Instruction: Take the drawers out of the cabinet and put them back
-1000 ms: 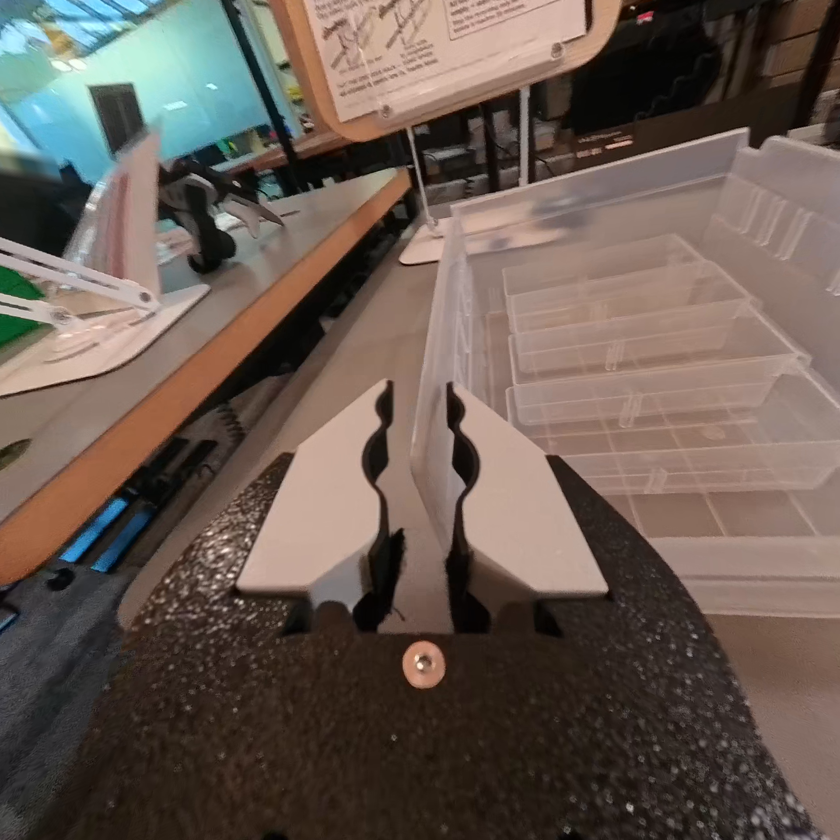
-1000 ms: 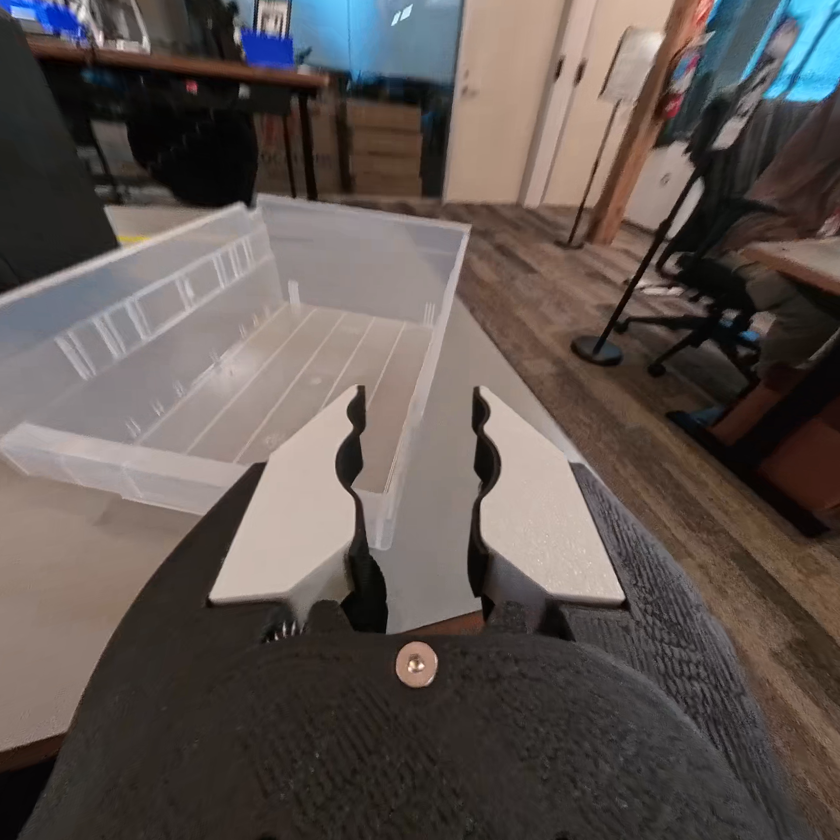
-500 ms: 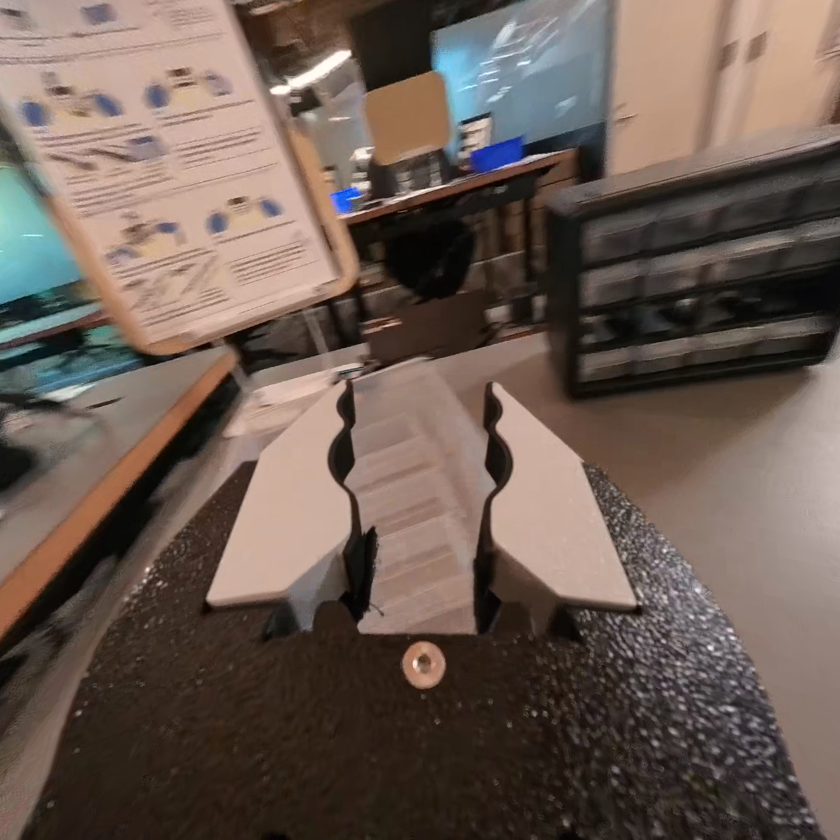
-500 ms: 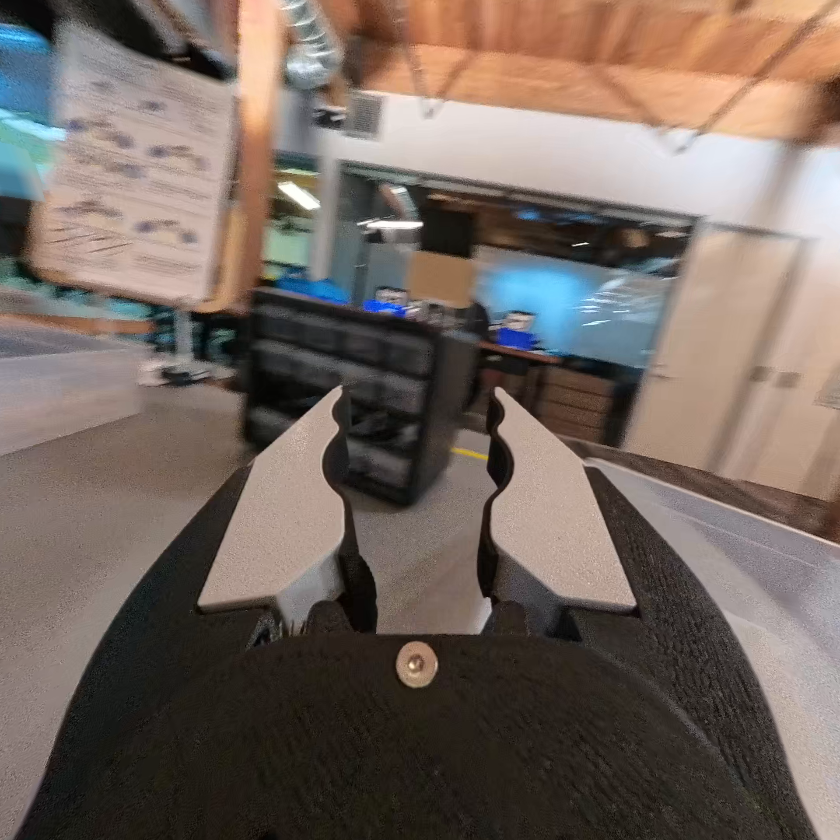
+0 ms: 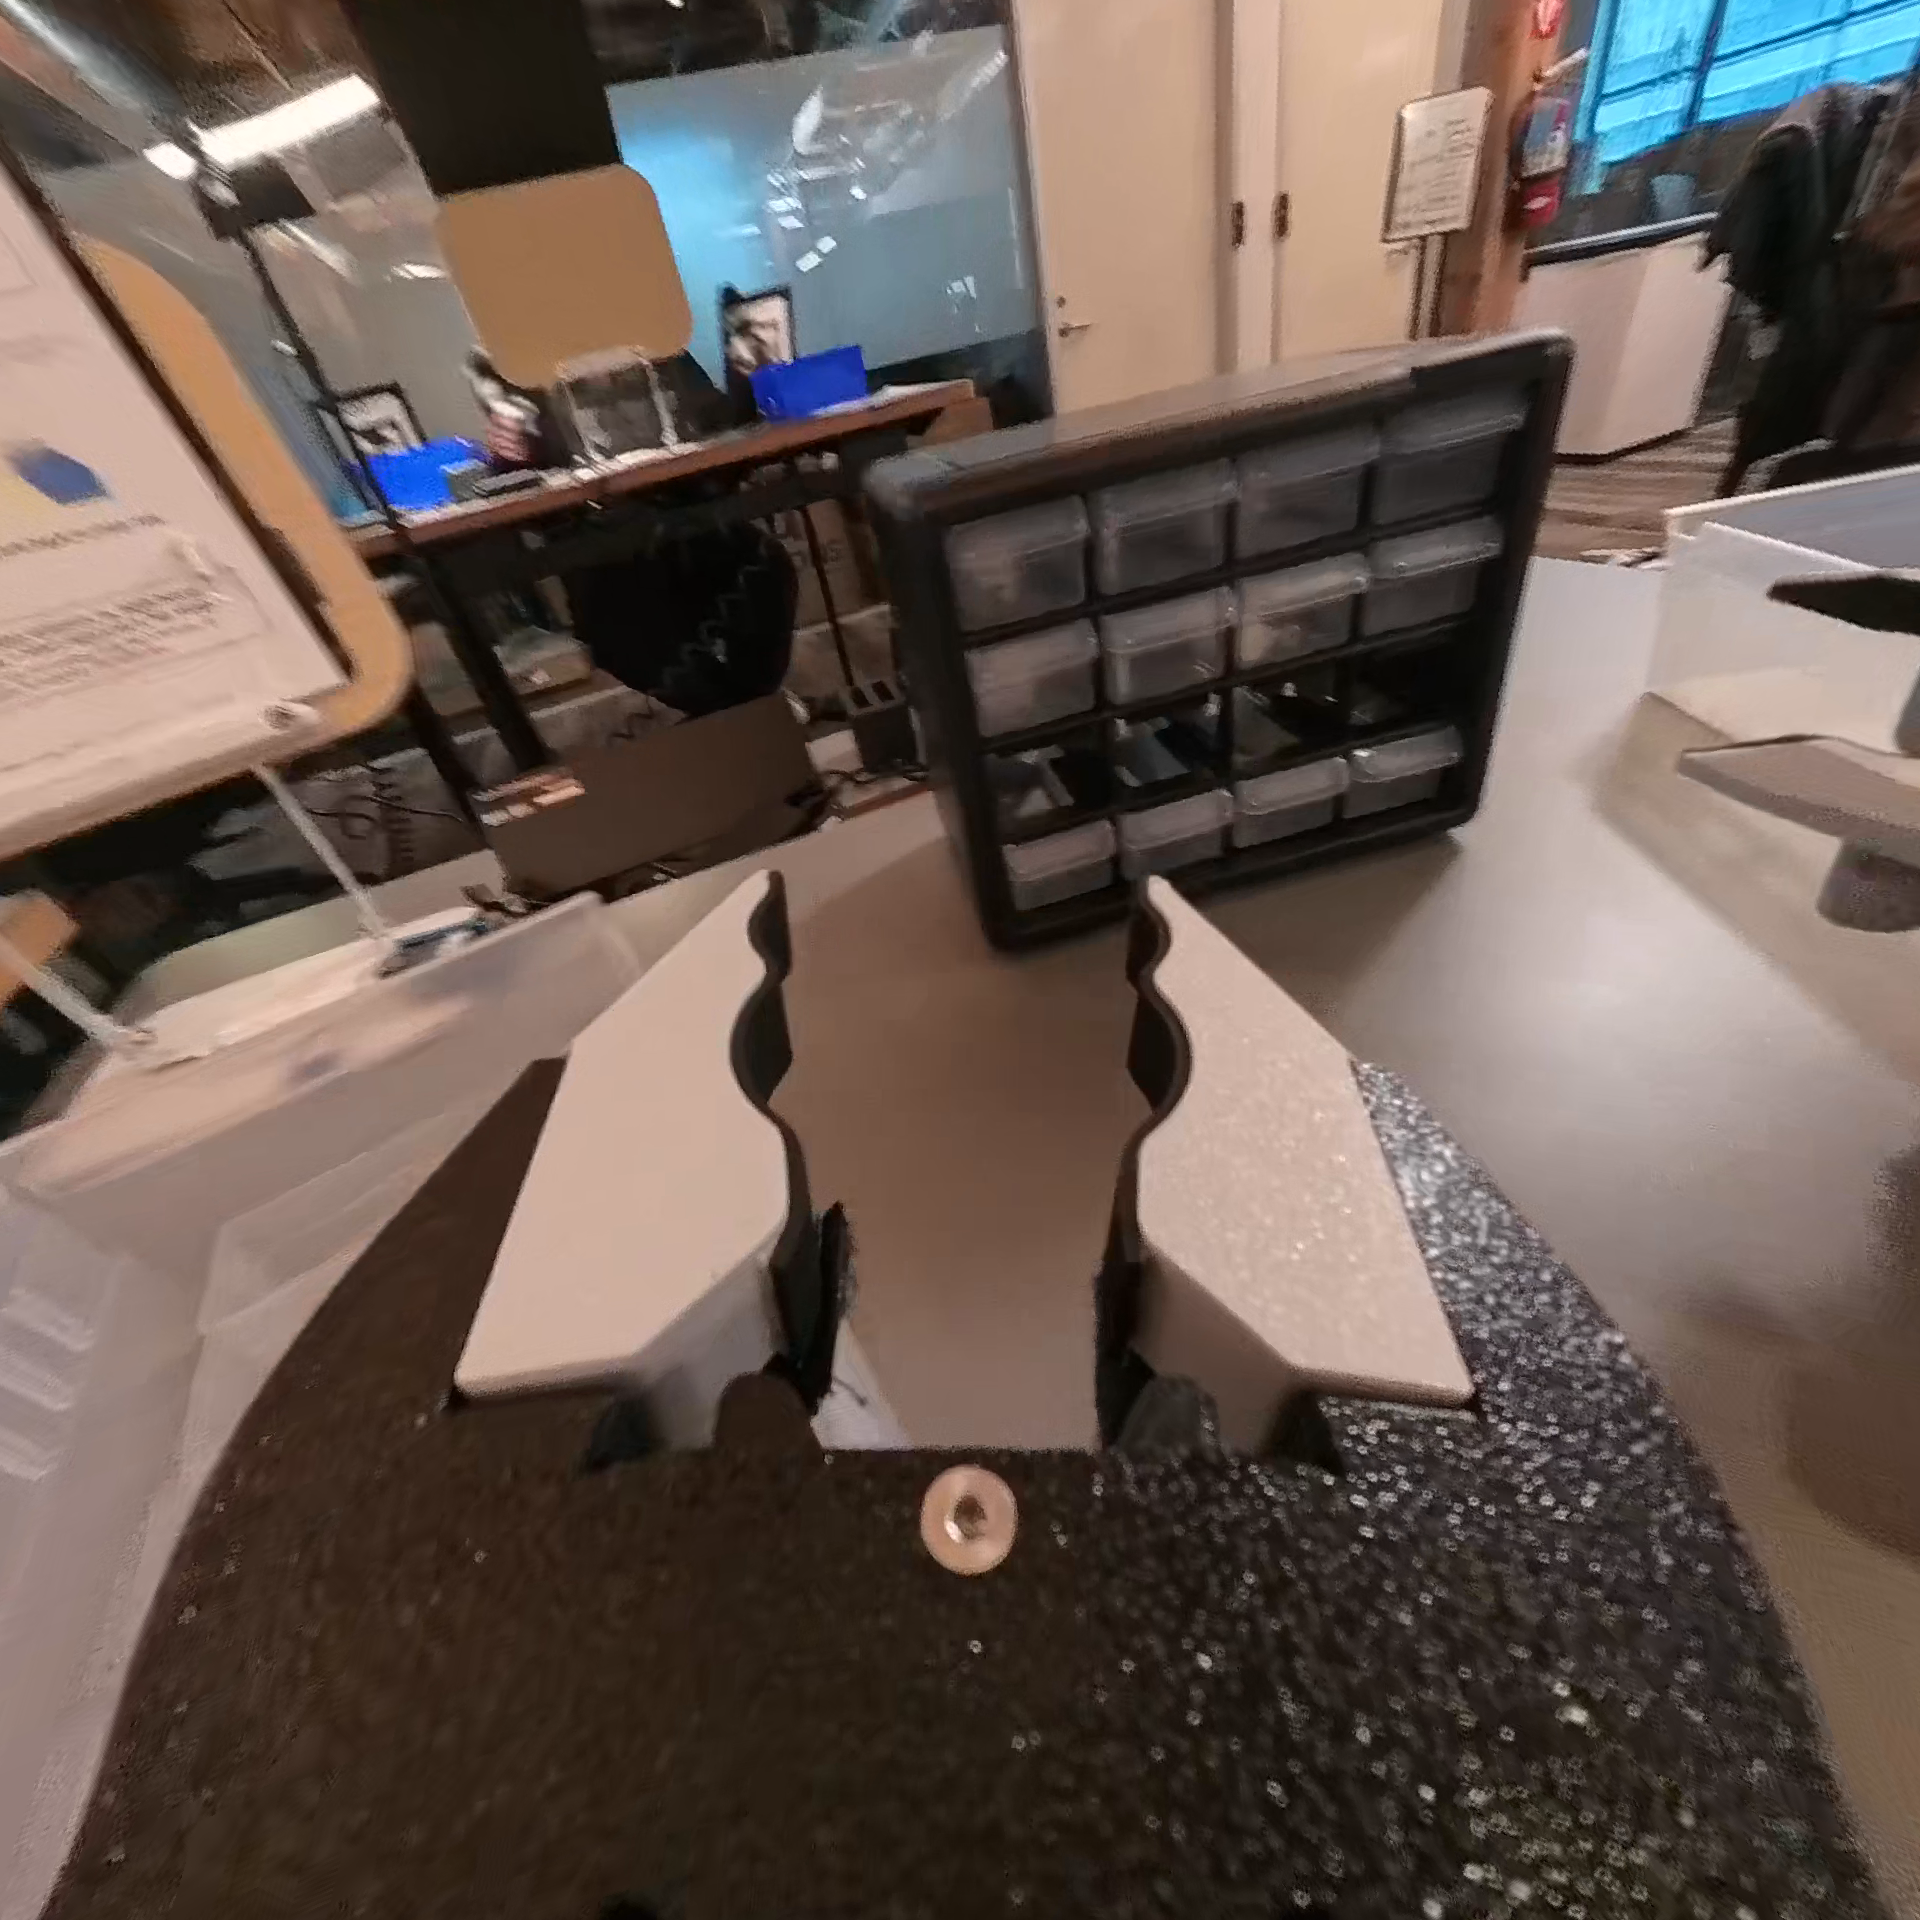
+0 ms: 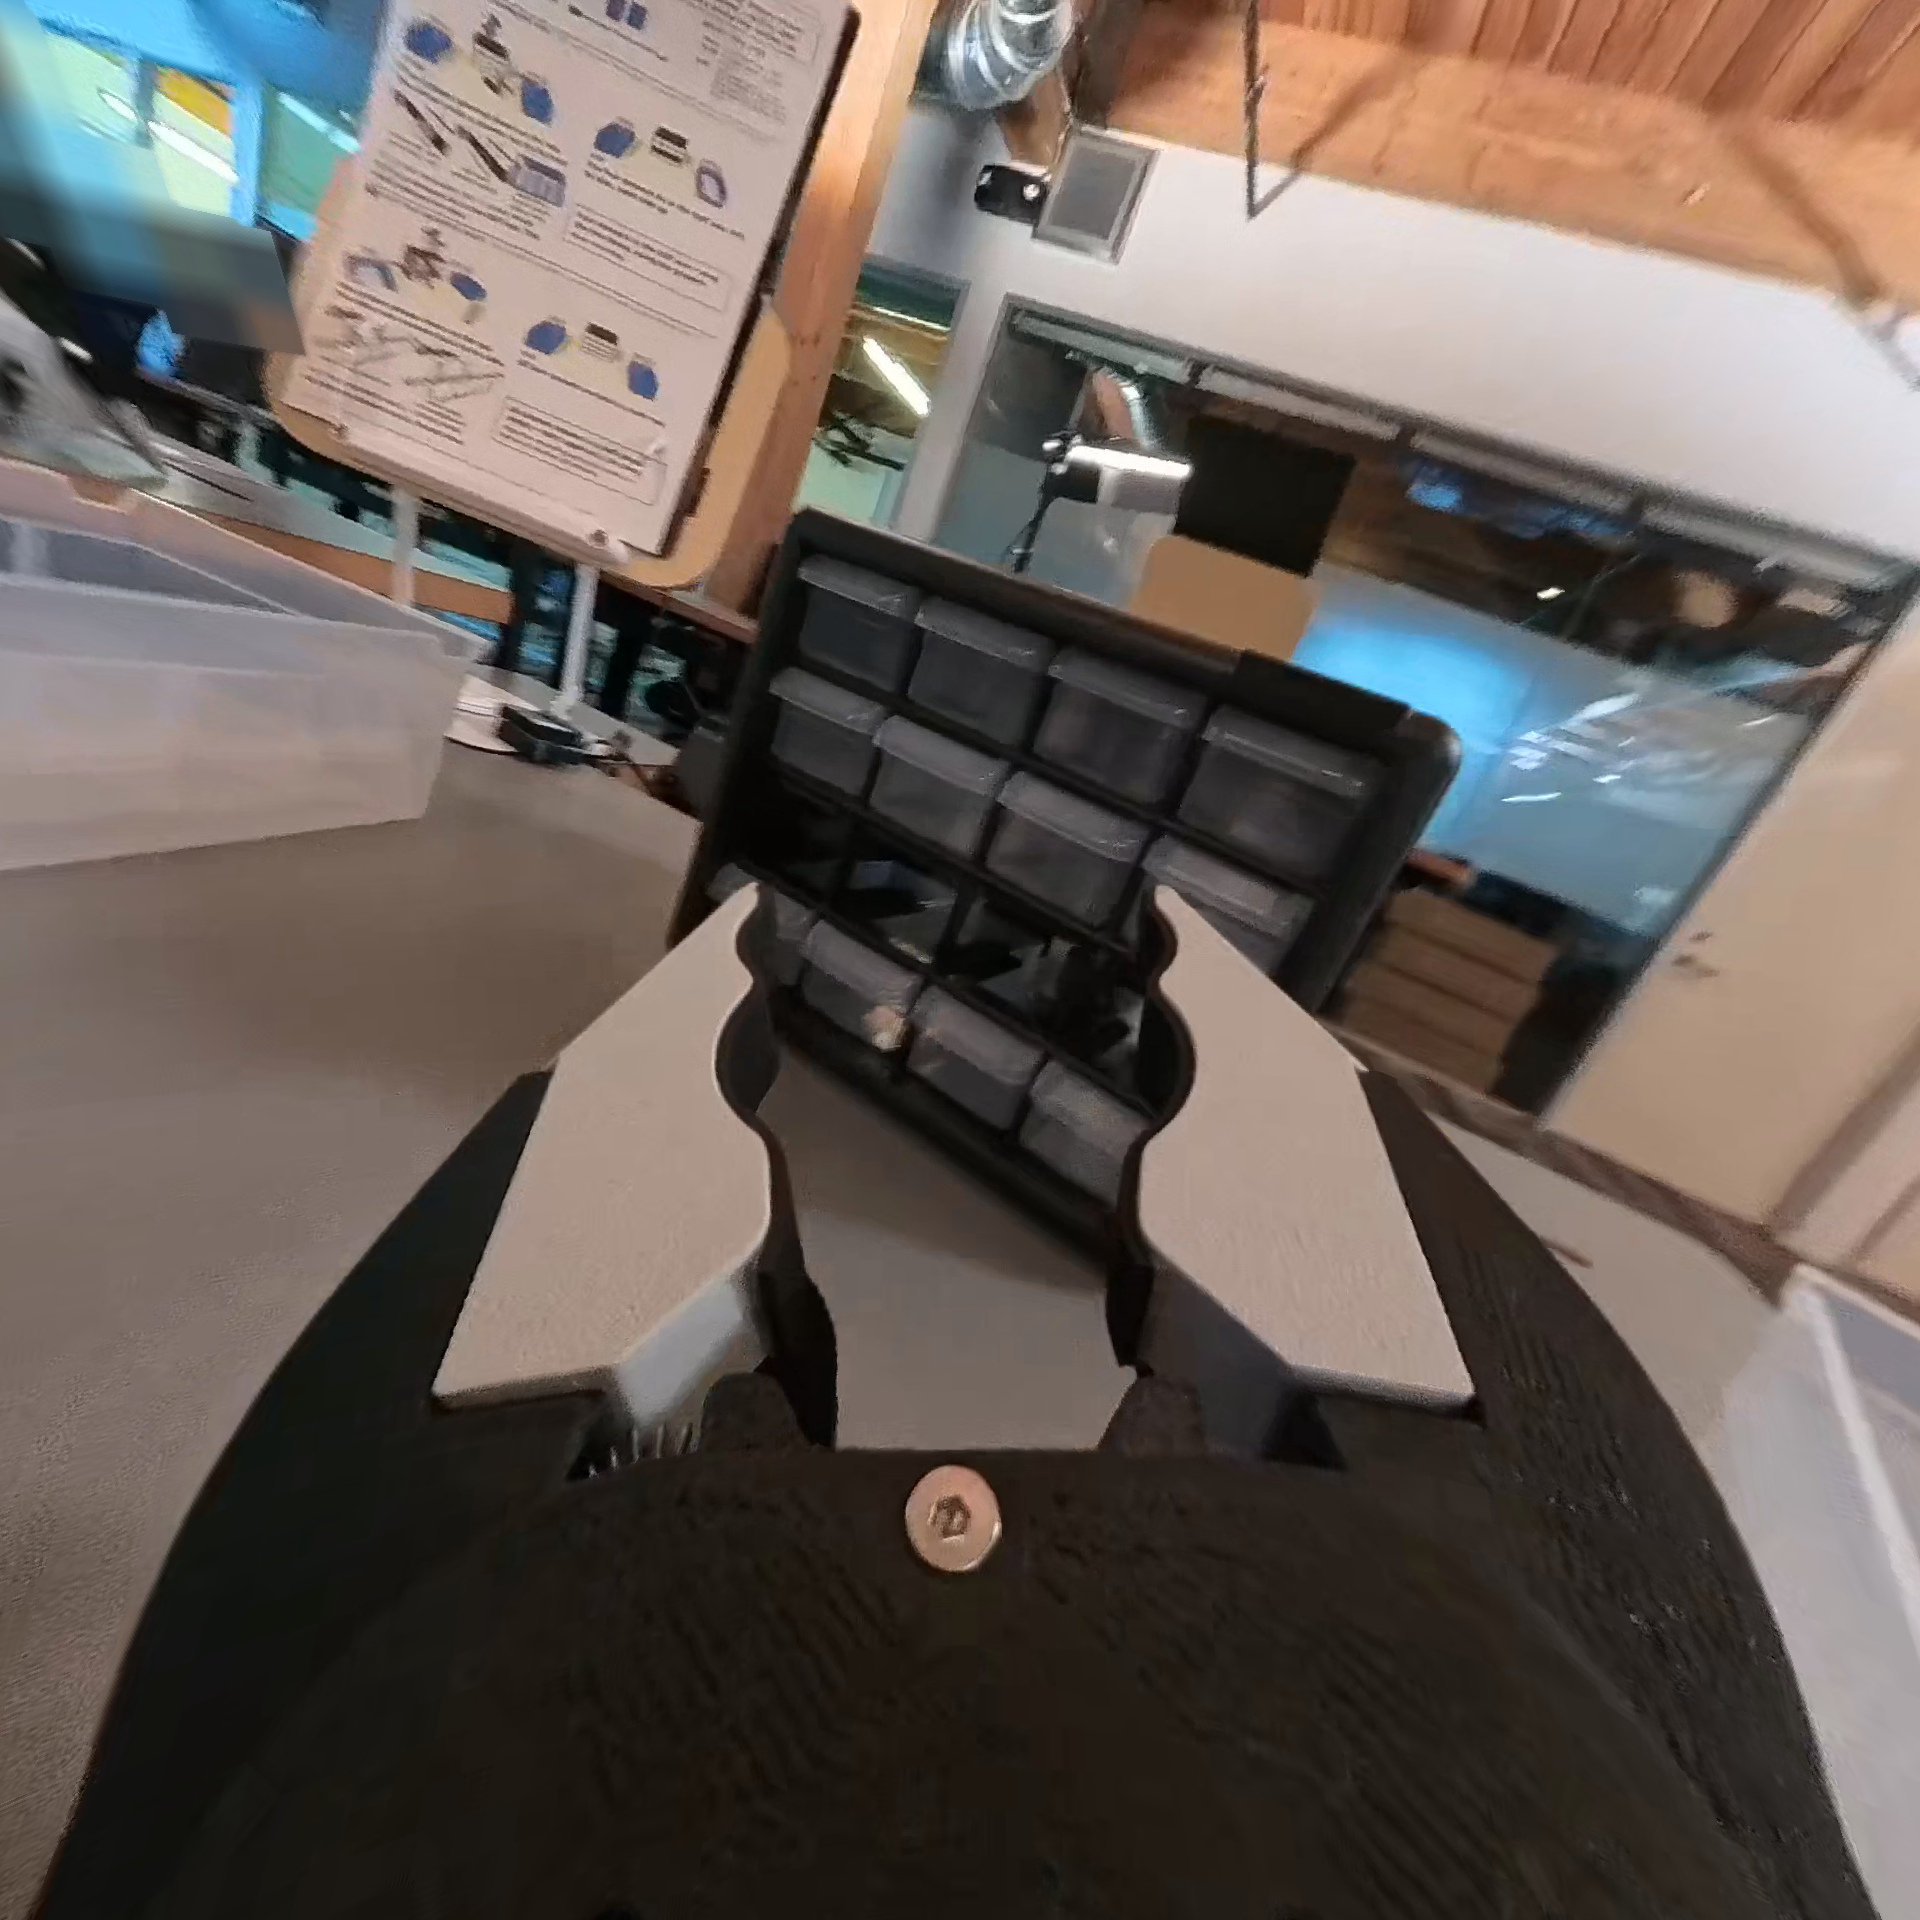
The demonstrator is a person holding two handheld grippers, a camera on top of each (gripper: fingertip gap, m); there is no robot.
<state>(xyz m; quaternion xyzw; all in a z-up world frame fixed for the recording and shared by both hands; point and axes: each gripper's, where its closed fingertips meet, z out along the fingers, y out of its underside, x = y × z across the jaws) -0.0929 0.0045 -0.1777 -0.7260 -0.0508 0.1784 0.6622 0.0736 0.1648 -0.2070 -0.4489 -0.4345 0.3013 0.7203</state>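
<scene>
A black cabinet [image 5: 1216, 665] with small clear drawers stands upright on the grey table; it also shows in the right wrist view [image 6: 1081, 790]. Its third row of slots is dark, with no drawers in it. My left gripper [image 5: 958, 904] is open and empty, some way in front of the cabinet's lower left corner. My right gripper [image 6: 956, 914] is open and empty, pointing at the cabinet's lower rows from a short distance. The right gripper also shows at the right edge of the left wrist view [image 5: 1818, 790].
A clear plastic bin [image 5: 312, 1060] lies on the table to the left, also seen in the right wrist view [image 6: 208, 707]. Another pale bin [image 5: 1766, 582] stands at the right. An instruction board on a stand [image 6: 561, 260] rises behind the left bin.
Both grippers have swung away from the clear bins and now face the cabinet. The left gripper's jaws have opened wider.
</scene>
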